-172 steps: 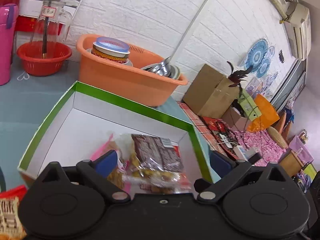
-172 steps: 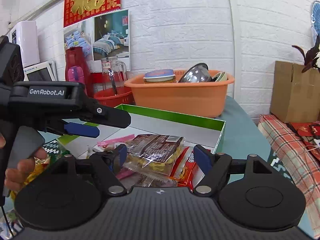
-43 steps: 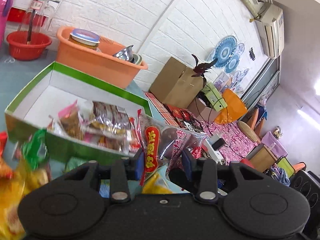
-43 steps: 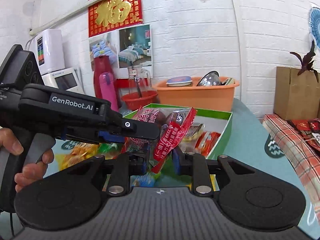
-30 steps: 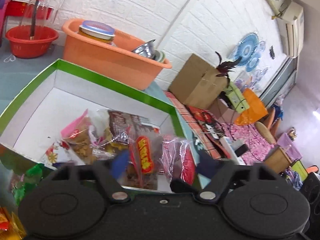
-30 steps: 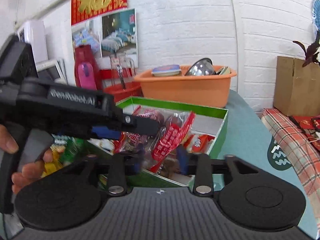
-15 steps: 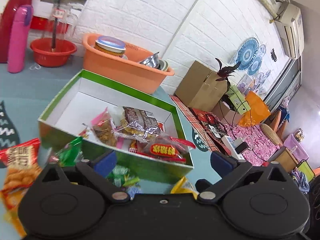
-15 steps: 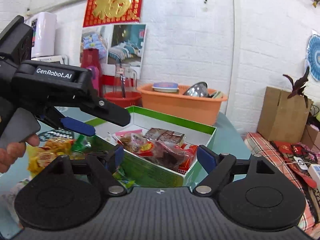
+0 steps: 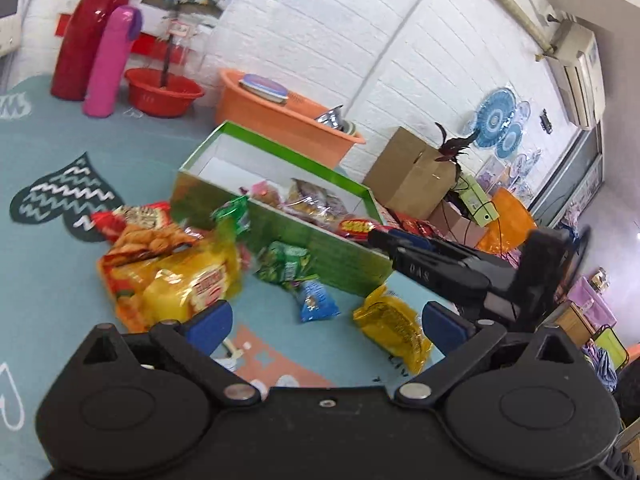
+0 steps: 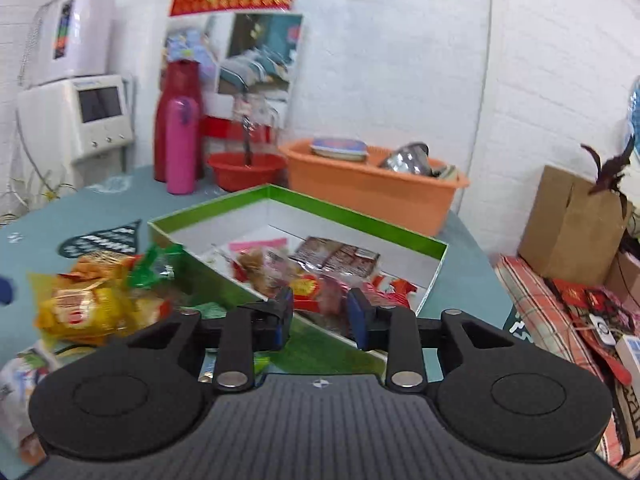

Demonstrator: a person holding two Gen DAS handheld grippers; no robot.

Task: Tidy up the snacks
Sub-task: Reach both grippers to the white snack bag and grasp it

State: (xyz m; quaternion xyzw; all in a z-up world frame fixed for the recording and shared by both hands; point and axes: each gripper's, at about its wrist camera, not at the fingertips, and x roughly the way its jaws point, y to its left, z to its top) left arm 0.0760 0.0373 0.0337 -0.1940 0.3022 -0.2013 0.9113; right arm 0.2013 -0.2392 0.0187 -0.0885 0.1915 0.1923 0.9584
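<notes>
The green-rimmed box (image 9: 224, 132) holds several snack packets. A red packet with a yellow label (image 10: 310, 286) lies at its near right corner. My right gripper (image 10: 320, 316) hovers over the box's near wall with its jaws closing. The red packet shows through the narrow gap, but I see no pad pressing on it. My left gripper (image 9: 324, 324) is open and empty, held back from the box above the table. Below it lie a small blue packet (image 9: 318, 300) and a gold packet (image 9: 394, 330). A yellow bag (image 9: 192, 284), an orange bag (image 9: 140, 232) and green packets (image 9: 284, 266) lie left of these.
An orange basin (image 9: 280, 108) with a tin and metal bowls stands behind the box. A red bowl (image 9: 164, 90), pink bottle (image 9: 110, 64) and red flask (image 9: 88, 32) are at the back left. A cardboard carton (image 9: 408, 172) sits off the table's right side.
The left gripper has pulled back from the box, so the loose packets on the table now show. The right jaws have gone from wide open to a narrow gap.
</notes>
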